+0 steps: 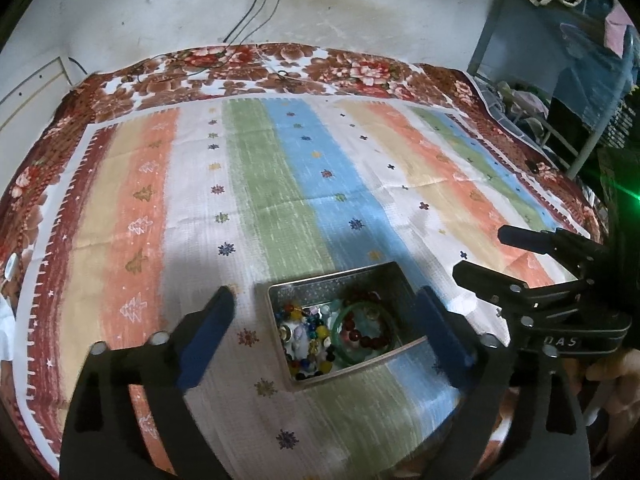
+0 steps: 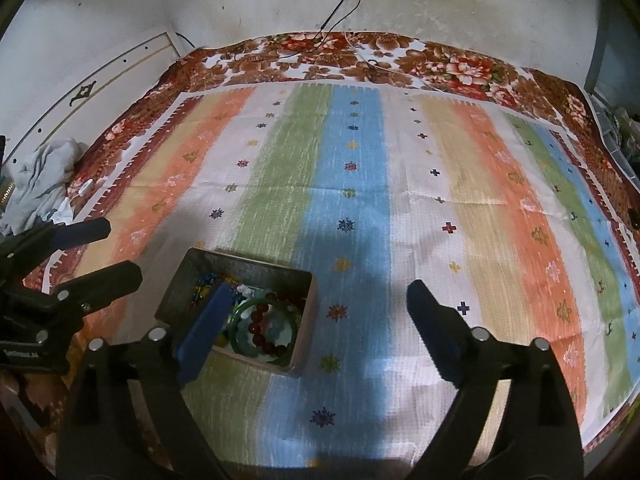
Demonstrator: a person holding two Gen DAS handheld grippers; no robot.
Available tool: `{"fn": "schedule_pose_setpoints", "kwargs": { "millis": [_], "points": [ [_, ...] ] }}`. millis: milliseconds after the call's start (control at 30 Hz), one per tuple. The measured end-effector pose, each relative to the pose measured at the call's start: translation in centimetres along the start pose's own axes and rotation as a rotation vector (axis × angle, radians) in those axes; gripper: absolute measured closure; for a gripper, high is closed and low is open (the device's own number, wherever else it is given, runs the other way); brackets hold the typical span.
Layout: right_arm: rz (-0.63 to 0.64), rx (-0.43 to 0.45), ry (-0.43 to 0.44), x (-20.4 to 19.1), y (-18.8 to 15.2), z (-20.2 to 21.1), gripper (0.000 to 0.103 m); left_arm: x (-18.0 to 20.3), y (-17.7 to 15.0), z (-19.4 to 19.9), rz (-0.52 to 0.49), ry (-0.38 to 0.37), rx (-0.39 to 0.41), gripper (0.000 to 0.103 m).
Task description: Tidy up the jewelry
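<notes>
A rectangular metal tin [image 1: 280, 292] sits on the striped cloth, holding a green bangle [image 1: 340, 320], a dark red bead bracelet [image 1: 366, 338] and several loose coloured beads [image 1: 308, 336]. My left gripper [image 1: 326, 300] is open and empty, its fingers either side of the tin and above it. The tin also shows in the right wrist view [image 2: 192, 276] with the bangle [image 2: 244, 312] and bracelet [image 2: 260, 328]. My right gripper [image 2: 320, 294] is open and empty, its left finger over the tin's near side. Each gripper shows in the other's view: right [image 1: 480, 254], left [image 2: 120, 250].
A striped cloth [image 2: 360, 200] covers a floral blanket [image 2: 460, 64] on a bed. Cables [image 2: 340, 12] hang down the wall at the back. A grey garment [image 2: 44, 172] lies at the left edge. A blue metal rack [image 1: 560, 80] with clothes stands at the right.
</notes>
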State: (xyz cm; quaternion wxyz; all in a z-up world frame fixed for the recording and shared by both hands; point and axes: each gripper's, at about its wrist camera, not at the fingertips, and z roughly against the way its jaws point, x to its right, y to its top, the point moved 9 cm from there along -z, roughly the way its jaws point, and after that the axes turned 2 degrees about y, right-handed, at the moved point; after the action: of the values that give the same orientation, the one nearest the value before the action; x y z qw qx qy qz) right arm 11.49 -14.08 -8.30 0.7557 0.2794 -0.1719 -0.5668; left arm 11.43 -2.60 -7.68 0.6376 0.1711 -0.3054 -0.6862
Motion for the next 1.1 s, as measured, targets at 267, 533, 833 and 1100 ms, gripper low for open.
{"fn": "schedule_pose_setpoints", "kwargs": {
  "millis": [267, 533, 833, 1100],
  "points": [
    [-0.020, 0.022, 0.017, 0.5, -0.8, 0.9, 0.005, -0.1, -1.2, 0.5, -0.003, 0.019, 0.003, 0.005],
    [-0.005, 0.032, 0.034, 0.4, -2.4, 1.8, 0.005, 0.3, -2.4, 1.8, -0.014, 0.028, 0.037, 0.005],
    [-0.002, 0.080, 0.095, -0.7, -3.8, 3.9, 0.005, 1.0, -4.0, 3.1, -0.051, 0.066, 0.099, 0.005],
    [0.038, 0.127, 0.061, -1.2, -4.4, 5.1, 0.005, 1.0, -4.7, 4.1, -0.053, 0.108, 0.140, 0.005]
  ]
}}
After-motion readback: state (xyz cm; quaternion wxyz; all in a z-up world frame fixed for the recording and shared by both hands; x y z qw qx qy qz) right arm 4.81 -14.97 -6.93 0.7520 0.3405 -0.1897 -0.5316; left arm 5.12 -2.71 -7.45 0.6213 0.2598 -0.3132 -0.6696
